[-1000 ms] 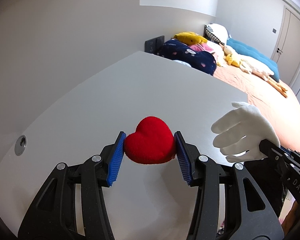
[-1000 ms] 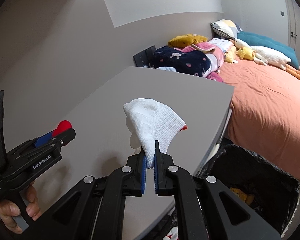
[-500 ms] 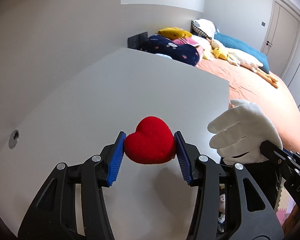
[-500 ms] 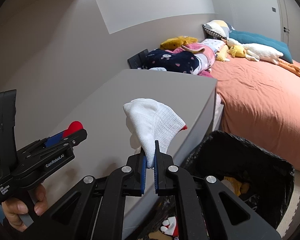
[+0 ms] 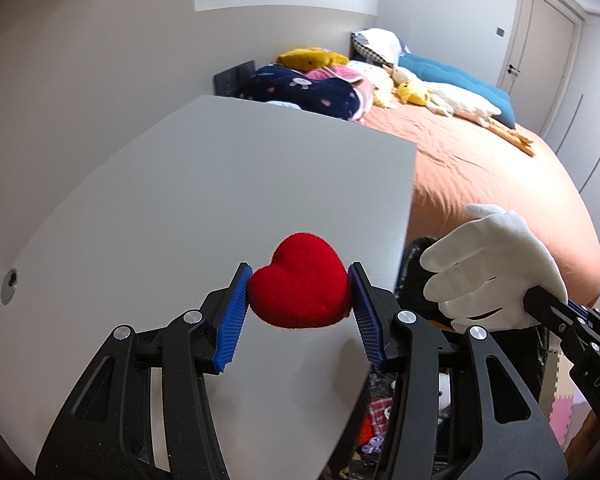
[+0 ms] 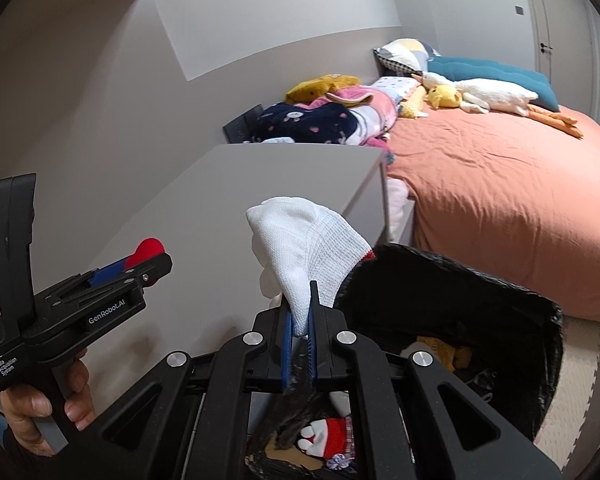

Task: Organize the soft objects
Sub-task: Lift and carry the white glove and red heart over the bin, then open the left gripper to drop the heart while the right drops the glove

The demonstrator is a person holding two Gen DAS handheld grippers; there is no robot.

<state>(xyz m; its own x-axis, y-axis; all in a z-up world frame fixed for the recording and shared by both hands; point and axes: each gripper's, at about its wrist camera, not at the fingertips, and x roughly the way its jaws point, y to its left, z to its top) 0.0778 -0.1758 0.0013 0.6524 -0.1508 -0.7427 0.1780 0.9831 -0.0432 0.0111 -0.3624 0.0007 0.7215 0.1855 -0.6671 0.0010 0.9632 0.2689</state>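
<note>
A red plush heart (image 5: 300, 285) hangs over the front right part of the grey table (image 5: 204, 184), with my left gripper (image 5: 299, 308) shut on it between the blue pads. To its right a white plush glove (image 5: 496, 268) is pinched at its cuff by my right gripper (image 5: 540, 300). In the right wrist view the glove (image 6: 304, 252) stands up from my shut right gripper (image 6: 300, 320), just over the near rim of a black-lined bin (image 6: 452, 312). My left gripper (image 6: 148, 268) shows at the left with the heart (image 6: 150, 249) peeking out, held by a hand (image 6: 40, 408).
The bin holds soft toys, a yellow one (image 6: 440, 350) and a red-and-white one (image 6: 328, 436). Behind lies a bed with an orange cover (image 6: 500, 200), a pile of blankets (image 6: 320, 120) and a plush goose (image 6: 496, 96). A door (image 5: 540, 36) stands at the far right.
Both grippers have carried their toys to the right, off the table's middle toward its right edge. The bin has come into fuller view under the glove. Neither grip has altered.
</note>
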